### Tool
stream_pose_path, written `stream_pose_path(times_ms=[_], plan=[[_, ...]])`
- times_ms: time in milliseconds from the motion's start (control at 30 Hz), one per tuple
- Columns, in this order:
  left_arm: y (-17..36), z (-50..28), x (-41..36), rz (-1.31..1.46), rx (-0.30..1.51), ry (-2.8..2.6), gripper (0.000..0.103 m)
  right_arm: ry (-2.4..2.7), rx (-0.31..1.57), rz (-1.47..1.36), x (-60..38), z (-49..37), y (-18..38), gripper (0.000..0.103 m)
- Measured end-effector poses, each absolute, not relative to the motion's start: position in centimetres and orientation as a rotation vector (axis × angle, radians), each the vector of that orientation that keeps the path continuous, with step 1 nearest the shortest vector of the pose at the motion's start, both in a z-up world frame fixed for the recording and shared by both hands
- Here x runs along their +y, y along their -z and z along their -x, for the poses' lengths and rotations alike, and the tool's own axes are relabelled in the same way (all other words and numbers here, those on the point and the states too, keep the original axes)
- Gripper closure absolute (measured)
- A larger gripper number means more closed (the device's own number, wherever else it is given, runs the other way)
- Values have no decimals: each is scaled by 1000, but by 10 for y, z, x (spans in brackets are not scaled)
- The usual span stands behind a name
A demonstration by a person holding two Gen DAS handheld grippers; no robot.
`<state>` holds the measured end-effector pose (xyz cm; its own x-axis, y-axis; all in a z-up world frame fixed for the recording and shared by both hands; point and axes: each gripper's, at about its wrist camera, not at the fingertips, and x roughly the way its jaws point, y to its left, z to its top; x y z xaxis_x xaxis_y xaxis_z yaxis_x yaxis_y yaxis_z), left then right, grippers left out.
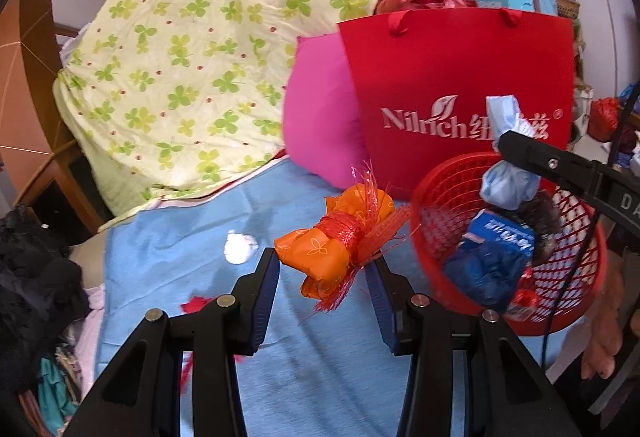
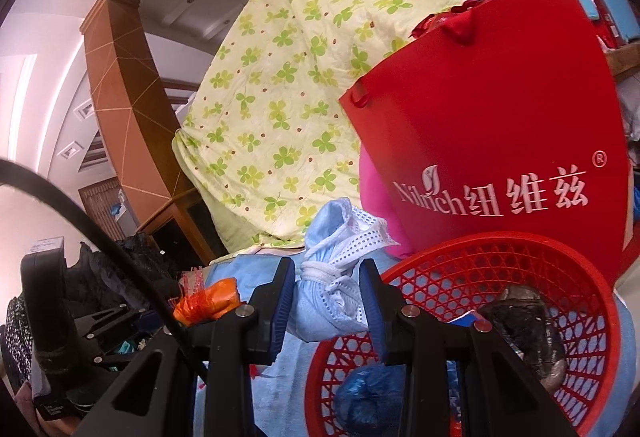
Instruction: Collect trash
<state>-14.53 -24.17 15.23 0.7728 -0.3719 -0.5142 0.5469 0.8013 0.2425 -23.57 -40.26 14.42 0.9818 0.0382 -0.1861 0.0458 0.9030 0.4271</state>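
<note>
My left gripper [image 1: 324,265] is shut on an orange bundle tied with red mesh [image 1: 340,241] and holds it above the blue cloth, just left of the red basket [image 1: 576,277]. The bundle also shows in the right wrist view [image 2: 208,301]. My right gripper [image 2: 328,297] is shut on a light blue knotted bundle [image 2: 332,277] and holds it over the basket's left rim [image 2: 400,269]; that bundle also shows in the left wrist view [image 1: 508,181]. The basket holds a dark blue packet [image 1: 492,253] and a dark crumpled wad [image 2: 528,321].
A red Nilrich paper bag [image 1: 460,85] and a pink cushion [image 1: 320,117] stand behind the basket. A clover-print quilt [image 1: 200,57] is heaped at the back left. A white paper wad [image 1: 239,247] and red scraps [image 1: 196,305] lie on the blue cloth [image 1: 180,237].
</note>
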Motion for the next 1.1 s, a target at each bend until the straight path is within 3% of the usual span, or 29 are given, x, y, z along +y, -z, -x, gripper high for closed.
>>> stream_pose_path(times_ms=[667,700,733,767,1100], plan=[[-142,161,-305,-287,546,823,55,147,160,-506,-453,270,-139,65],[-142,163,-308,-289,546,836,50,155,162,-513,-456,271,-138,60],[-141,165,-311,-288,546,853,40,162,162,-528,-460,273,-137,42],[-141,168,-312,-285,543,868,36,169,157,-545,-463,275,-137,33],[-126,167,-278,-272,546,824,36,148,87,-576,-464,277,-145,30]])
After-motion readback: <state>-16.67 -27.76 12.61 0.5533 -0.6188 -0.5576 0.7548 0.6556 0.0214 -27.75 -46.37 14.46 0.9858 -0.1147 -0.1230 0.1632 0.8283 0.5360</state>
